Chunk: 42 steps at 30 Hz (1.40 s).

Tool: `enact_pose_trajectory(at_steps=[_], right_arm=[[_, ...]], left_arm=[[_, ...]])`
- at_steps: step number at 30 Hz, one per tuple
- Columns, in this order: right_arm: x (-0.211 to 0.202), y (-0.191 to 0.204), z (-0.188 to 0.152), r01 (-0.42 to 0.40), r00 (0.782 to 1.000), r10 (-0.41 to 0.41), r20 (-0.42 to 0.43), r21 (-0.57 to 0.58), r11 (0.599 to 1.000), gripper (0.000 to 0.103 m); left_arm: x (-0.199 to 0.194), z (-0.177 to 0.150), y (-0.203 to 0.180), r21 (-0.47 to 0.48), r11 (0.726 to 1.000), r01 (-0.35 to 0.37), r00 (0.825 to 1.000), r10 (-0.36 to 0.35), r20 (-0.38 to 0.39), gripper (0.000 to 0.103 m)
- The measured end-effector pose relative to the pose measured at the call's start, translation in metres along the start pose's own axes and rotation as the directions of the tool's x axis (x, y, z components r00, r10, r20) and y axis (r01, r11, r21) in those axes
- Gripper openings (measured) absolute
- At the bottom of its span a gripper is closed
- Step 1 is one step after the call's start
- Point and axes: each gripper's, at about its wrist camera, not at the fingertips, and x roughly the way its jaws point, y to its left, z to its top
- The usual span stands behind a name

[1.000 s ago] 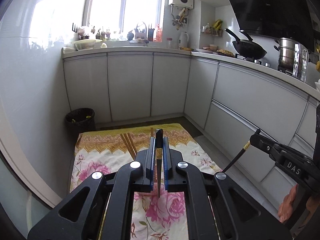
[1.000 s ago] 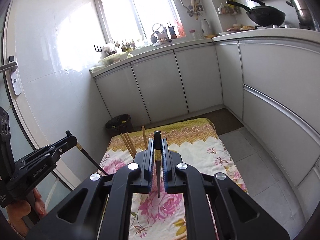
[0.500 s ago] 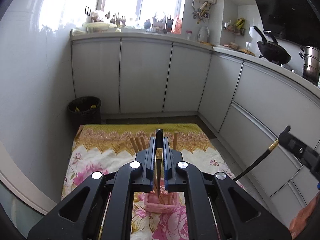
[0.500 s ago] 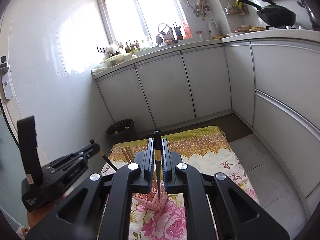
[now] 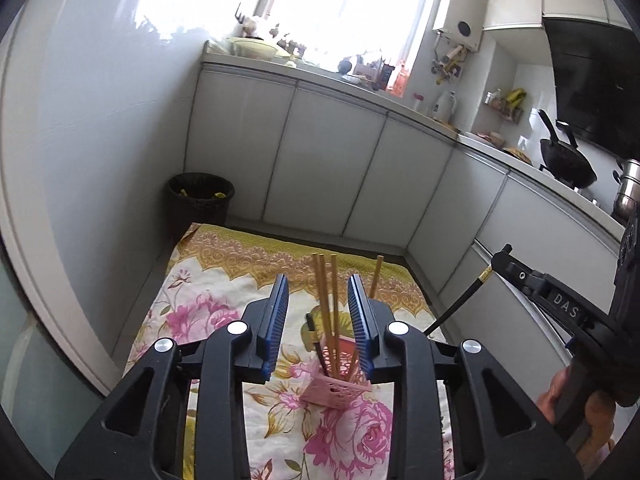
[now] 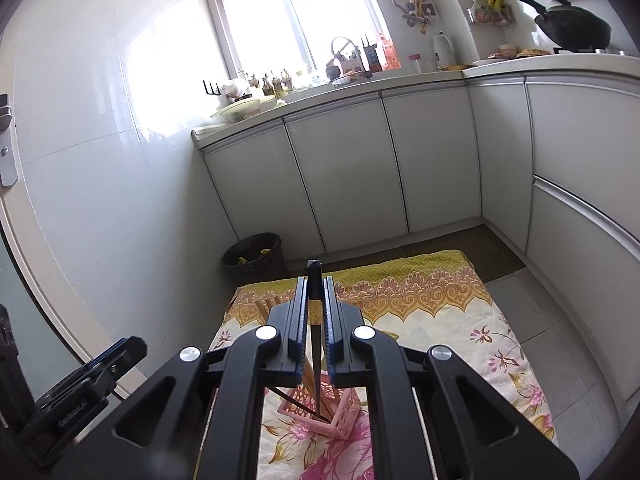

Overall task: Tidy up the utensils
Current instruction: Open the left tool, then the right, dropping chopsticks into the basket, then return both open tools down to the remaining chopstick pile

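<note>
A pink basket (image 5: 338, 386) stood on the floral cloth (image 5: 208, 312) spread on the floor, with wooden chopsticks (image 5: 326, 300) upright inside. A black chopstick (image 5: 311, 330) was also seen in it, between the jaws of the left gripper (image 5: 318, 322), which had just been opening and gripped nothing. The right gripper (image 6: 315, 322) was clamped on another black chopstick (image 6: 314, 280), tip down at the basket. A bin (image 6: 254, 254) stood far left by the cabinets (image 6: 340, 180).
</note>
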Motion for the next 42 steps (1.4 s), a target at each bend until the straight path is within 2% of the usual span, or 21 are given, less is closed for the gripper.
enact_pose_trajectory(at_steps=[4,7,11,12,13,14,15,16,18,19,21,27,30,34,38,42], right_arm=[[0.020,0.011,-0.005,0.013,1.000,-0.013,0.008,-0.035,0.999,0.008],[0.036,0.016,-0.016,0.027,1.000,-0.028,-0.006,-0.057,0.998,0.008],[0.054,0.014,-0.035,0.037,0.999,-0.038,-0.036,-0.051,0.998,0.008],[0.056,0.013,-0.038,0.042,0.998,-0.044,-0.037,-0.044,0.998,0.014],[0.057,0.011,-0.040,0.051,0.998,-0.052,-0.038,-0.038,0.998,0.033],[0.055,0.009,-0.042,0.056,0.998,-0.056,-0.034,-0.027,0.998,0.044],[0.051,0.006,-0.041,0.064,0.998,-0.064,-0.016,-0.011,0.998,0.067],[0.044,0.004,-0.041,0.073,0.997,-0.073,0.015,0.008,0.997,0.081],[0.025,-0.002,-0.039,0.083,0.993,-0.086,0.085,0.042,0.996,0.088],[0.016,-0.004,-0.038,0.097,0.989,-0.102,0.103,0.052,0.994,0.093],[-0.001,-0.010,-0.037,0.129,0.982,-0.136,0.127,0.066,0.989,0.096],[-0.047,-0.036,-0.044,0.238,0.957,-0.250,0.145,0.099,0.966,0.096],[-0.068,-0.053,-0.054,0.273,0.948,-0.290,0.127,0.135,0.952,0.096],[-0.094,-0.071,-0.070,0.284,0.949,-0.302,0.091,0.169,0.944,0.096],[-0.118,-0.079,-0.087,0.334,0.934,-0.347,0.084,0.136,0.933,0.096],[-0.143,-0.082,-0.104,0.386,0.915,-0.393,0.094,0.086,0.919,0.096]], left_arm=[[-0.001,-0.013,0.023,-0.042,0.998,-0.047,0.999,0.047,-0.001,0.030],[0.011,-0.021,0.037,-0.056,0.997,-0.055,0.997,0.052,-0.051,0.030],[0.018,-0.026,0.041,-0.050,0.997,-0.057,0.996,0.054,-0.075,0.030],[0.017,-0.027,0.042,-0.046,0.997,-0.060,0.996,0.056,-0.074,0.032],[0.016,-0.027,0.042,-0.041,0.997,-0.060,0.996,0.057,-0.072,0.033],[0.014,-0.027,0.041,-0.038,0.997,-0.062,0.996,0.059,-0.069,0.039],[0.012,-0.026,0.040,-0.036,0.997,-0.065,0.996,0.063,-0.061,0.042],[0.009,-0.026,0.039,-0.035,0.997,-0.068,0.997,0.066,-0.050,0.050],[0.003,-0.027,0.036,-0.035,0.997,-0.075,0.997,0.073,-0.030,0.066],[0.001,-0.027,0.034,-0.036,0.996,-0.077,0.997,0.076,-0.019,0.070],[-0.005,-0.027,0.031,-0.035,0.996,-0.087,0.996,0.087,0.001,0.081],[-0.020,-0.028,0.014,-0.009,0.995,-0.103,0.994,0.103,0.035,0.096],[-0.024,-0.027,0.006,0.003,0.996,-0.095,0.995,0.095,0.028,0.096],[-0.030,-0.030,-0.005,0.026,0.996,-0.090,0.996,0.089,0.025,0.096],[-0.033,-0.034,-0.019,0.067,0.994,-0.084,0.996,0.084,0.012,0.096],[-0.029,-0.045,-0.037,0.127,0.990,-0.063,0.997,0.067,-0.032,0.096]])
